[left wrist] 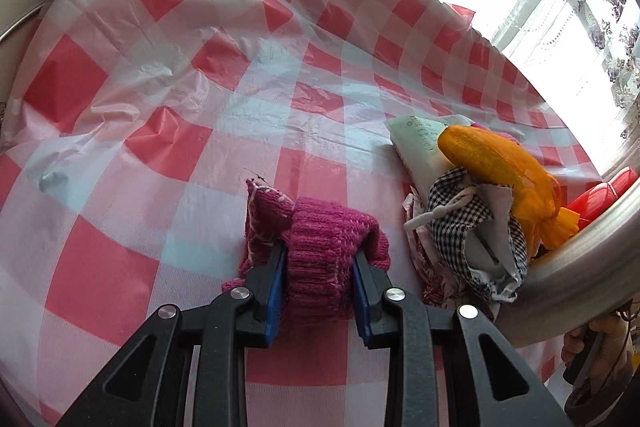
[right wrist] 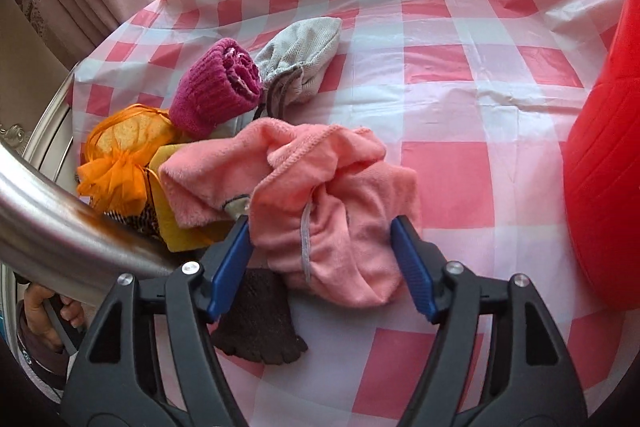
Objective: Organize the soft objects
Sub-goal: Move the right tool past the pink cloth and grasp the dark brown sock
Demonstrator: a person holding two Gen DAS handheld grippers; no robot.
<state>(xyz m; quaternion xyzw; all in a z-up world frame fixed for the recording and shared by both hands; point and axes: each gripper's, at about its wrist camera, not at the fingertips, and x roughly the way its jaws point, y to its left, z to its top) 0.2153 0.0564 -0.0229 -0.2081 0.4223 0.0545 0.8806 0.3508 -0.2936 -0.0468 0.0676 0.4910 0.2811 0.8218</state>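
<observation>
Black jaws with blue pads fill the foot of the left wrist view; the left gripper (left wrist: 320, 267) is narrow and clamped on a magenta knitted sock (left wrist: 320, 259), its ribbed cuff squeezed between the pads; the sock's long axis runs away from the camera, tilting left toward a patterned end that touches the red-and-white checked tablecloth (left wrist: 160, 67). To the right, near a curved metal rail (left wrist: 580, 267), lies a heap: an orange mesh pouch (left wrist: 500, 163) lying slantwise over a white packet (left wrist: 416, 143), and a black-and-white houndstooth drawstring bag (left wrist: 472, 227) with its mouth open toward the camera; what it holds cannot be told.

Right wrist view: the right gripper (right wrist: 320, 239) stands wide, and a crumpled pink fleece cloth (right wrist: 320, 195) sits between the pads; the left pad touches it, while contact at the right pad is unclear. A dark brown glove (right wrist: 256, 319) lies under it, fingers toward the camera. Beyond, a second magenta rolled sock (right wrist: 216, 87) points up-right, leaning beside a grey drawstring pouch (right wrist: 304, 47); the orange pouch (right wrist: 120, 155) rests on a yellow sponge (right wrist: 168, 187); a red container (right wrist: 608, 147) fills the right edge.
</observation>
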